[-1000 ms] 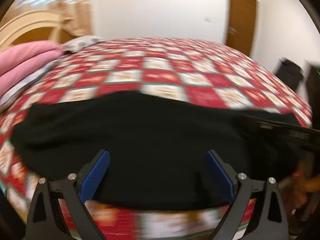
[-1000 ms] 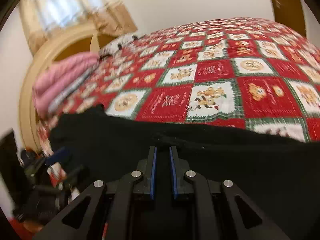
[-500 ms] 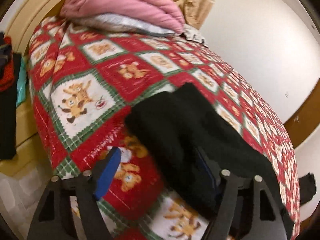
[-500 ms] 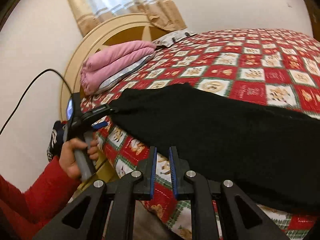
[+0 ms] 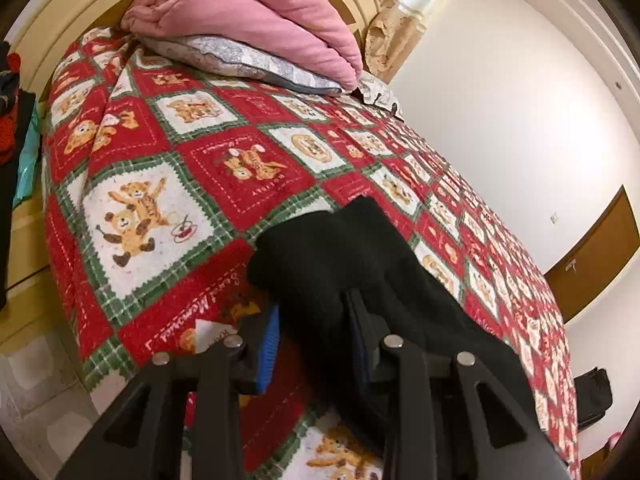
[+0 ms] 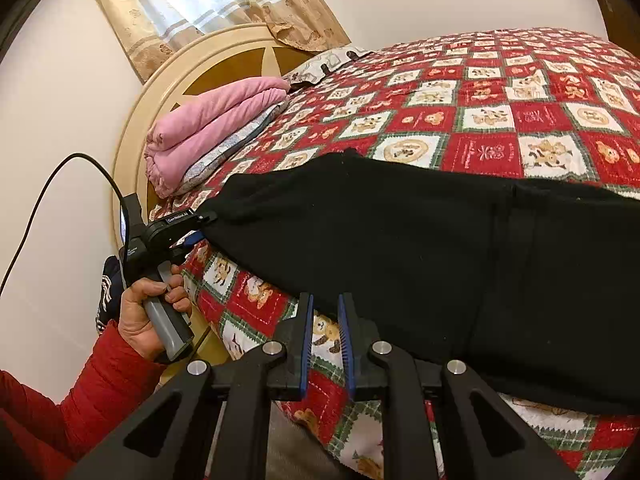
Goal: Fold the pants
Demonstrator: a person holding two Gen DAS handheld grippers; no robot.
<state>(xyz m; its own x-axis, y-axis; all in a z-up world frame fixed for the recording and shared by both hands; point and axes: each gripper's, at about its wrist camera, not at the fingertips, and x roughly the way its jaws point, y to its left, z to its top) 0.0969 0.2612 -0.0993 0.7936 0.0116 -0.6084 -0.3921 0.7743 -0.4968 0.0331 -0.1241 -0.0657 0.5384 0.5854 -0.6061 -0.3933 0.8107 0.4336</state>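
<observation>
My left claw has just been closing and now pinches the near end of the black pants, which lie stretched along the near edge of the bed. My right claw hangs off that edge, nearly pressed together with nothing between its pads.

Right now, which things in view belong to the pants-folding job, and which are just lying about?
In the job:
- black pants, spread along the bed's near edge
- left tongs, just closing, pinching the pants' end
- right tongs, shut on nothing, clear of the pants

Lying about:
- bear-print bedspread
- folded pink blanket
- grey pillow under it
- curtain
</observation>
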